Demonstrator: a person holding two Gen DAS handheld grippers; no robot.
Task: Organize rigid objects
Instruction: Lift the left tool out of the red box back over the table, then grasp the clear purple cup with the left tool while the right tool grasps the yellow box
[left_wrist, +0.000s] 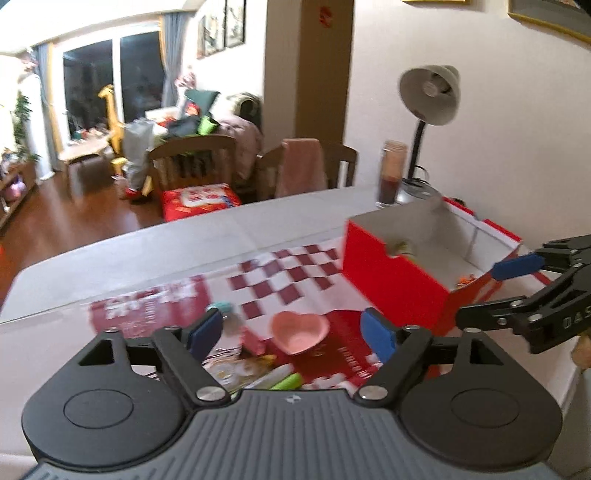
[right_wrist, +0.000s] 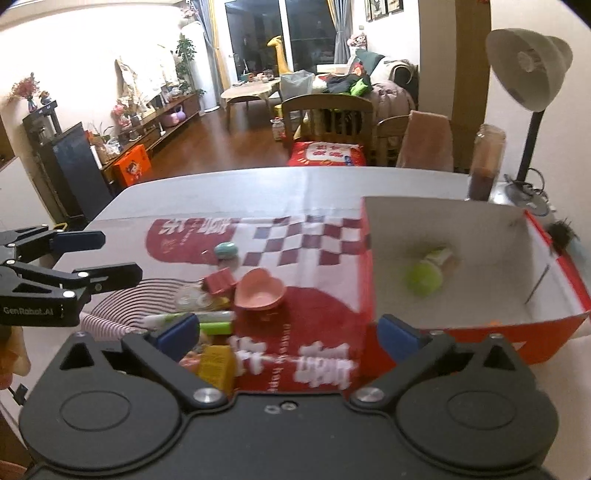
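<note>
Toys and small things are lying in a heap on the red and white cloth (right_wrist: 295, 236), just to the left of the red box (right_wrist: 369, 295). The box is the landmark here. It is sitting open, and a green ball (right_wrist: 423, 278) with a small bottle-like thing touching it is already lying inside; that part is blurry, so I am only guessing at the bottle.

Left of the box, the pink heart bowl (right_wrist: 260, 290) is sitting upright, nearest the box wall. A little red block (right_wrist: 219, 281) is touching its far-left side, a teal oval thing (right_wrist: 226, 250) is lying beyond that, and green and white markers (right_wrist: 192, 319) are lying with their long sides running left to right, pointing toward the box. A yellow carton (right_wrist: 216, 365) is lying closest to the cameras.

The left gripper (left_wrist: 295, 334) is hanging over the heap with its blue pads spread wide and nothing between them. The pink bowl is lying straight ahead of it. The right gripper (right_wrist: 291, 334) is opening as wide as it goes and is holding nothing too; its right pad is sitting by the box's near corner.

I think the left gripper is nearer the bowl, and the bowl then needs carrying to the right into the box.
</note>
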